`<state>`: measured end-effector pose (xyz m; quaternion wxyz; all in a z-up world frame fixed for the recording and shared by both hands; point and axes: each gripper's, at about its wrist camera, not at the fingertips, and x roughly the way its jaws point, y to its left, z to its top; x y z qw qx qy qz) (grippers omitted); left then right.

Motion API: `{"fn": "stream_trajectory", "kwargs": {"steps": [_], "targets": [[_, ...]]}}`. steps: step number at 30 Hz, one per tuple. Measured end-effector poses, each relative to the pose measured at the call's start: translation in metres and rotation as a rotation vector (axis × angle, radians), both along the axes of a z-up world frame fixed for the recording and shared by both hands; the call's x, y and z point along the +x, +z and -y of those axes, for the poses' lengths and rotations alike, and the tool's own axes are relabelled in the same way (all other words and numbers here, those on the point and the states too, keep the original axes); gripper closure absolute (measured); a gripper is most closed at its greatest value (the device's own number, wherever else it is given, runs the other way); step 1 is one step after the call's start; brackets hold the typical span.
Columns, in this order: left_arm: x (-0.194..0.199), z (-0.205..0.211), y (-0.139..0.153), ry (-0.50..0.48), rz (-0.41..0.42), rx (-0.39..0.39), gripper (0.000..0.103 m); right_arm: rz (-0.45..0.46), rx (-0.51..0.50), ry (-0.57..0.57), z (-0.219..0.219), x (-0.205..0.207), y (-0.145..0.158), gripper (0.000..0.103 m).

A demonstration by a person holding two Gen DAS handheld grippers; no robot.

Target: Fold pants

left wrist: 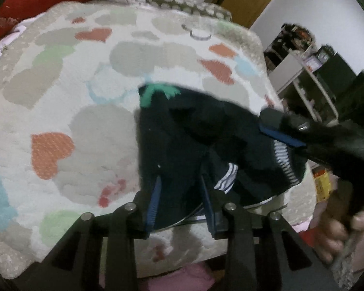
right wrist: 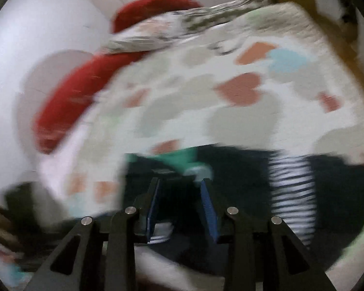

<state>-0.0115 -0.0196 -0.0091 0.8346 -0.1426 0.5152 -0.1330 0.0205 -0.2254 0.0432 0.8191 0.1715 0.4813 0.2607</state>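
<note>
**Dark pants bunched at the near edge of the heart-print blanket**

The dark pants (left wrist: pixel 189 131) lie crumpled on a white blanket (left wrist: pixel 68 92) printed with hearts, close to its near right edge, with a green patch (left wrist: pixel 157 92) at the far end and a striped band (left wrist: pixel 285 162) on the right. The left gripper (left wrist: pixel 180 181) sits low over the cloth, its blue-padded fingers (left wrist: pixel 155 201) parted with dark fabric between them; whether they pinch it I cannot tell. The right gripper (left wrist: pixel 279 131) reaches in from the right onto the pants. Its own view is badly blurred: the fingers (right wrist: pixel 209 208) stand apart over the dark cloth, grip unclear. A red cushion (right wrist: pixel 68 101) lies at the blanket's far side
</note>
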Motion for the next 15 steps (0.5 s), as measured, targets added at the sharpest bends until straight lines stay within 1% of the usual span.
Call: {"fn": "stream_trajectory", "kwargs": {"steps": [1,2,3,4,6,7,8,10,12,13,14,15], "targets": [[0.001,0.003,-0.005,-0.004,-0.009,0.012,0.071,-0.031,0.093,0.041,-0.007,0.0,-0.003,0.066],[0.001,0.005,-0.009,-0.005,-0.011,0.025,0.07,-0.062,0.151,0.069,-0.014,0.002,-0.009,0.066],[0.0,0.006,-0.01,-0.009,-0.006,0.035,0.07,-0.088,0.179,0.078,-0.02,0.002,-0.016,0.066],[-0.002,0.006,-0.009,-0.014,0.0,0.04,0.07,-0.116,0.189,0.075,-0.024,0.003,-0.025,0.066],[-0.006,0.003,-0.004,-0.027,0.006,0.04,0.068,-0.165,0.145,0.022,-0.03,0.012,-0.046,0.066],[-0.007,0.001,-0.001,-0.028,0.009,0.038,0.063,-0.187,0.117,-0.004,-0.029,0.014,-0.056,0.067],[-0.009,-0.002,0.002,-0.023,0.013,0.041,0.056,-0.193,0.116,-0.025,-0.027,0.017,-0.066,0.068],[-0.012,-0.009,0.007,-0.01,0.024,0.05,0.054,-0.175,0.14,-0.032,-0.025,0.015,-0.065,0.068],[-0.014,-0.013,0.012,-0.006,0.022,0.05,0.054,-0.133,0.116,-0.044,-0.02,0.006,-0.053,0.066],[-0.014,-0.014,0.015,-0.003,0.021,0.043,0.054,-0.106,0.099,-0.054,-0.016,0.001,-0.047,0.061],[-0.015,-0.014,0.018,-0.003,0.022,0.037,0.054,-0.071,0.066,-0.076,-0.011,-0.004,-0.04,0.051],[-0.015,-0.012,0.022,-0.011,0.028,0.037,0.054,-0.031,0.039,-0.103,-0.003,-0.013,-0.031,0.046]]}}
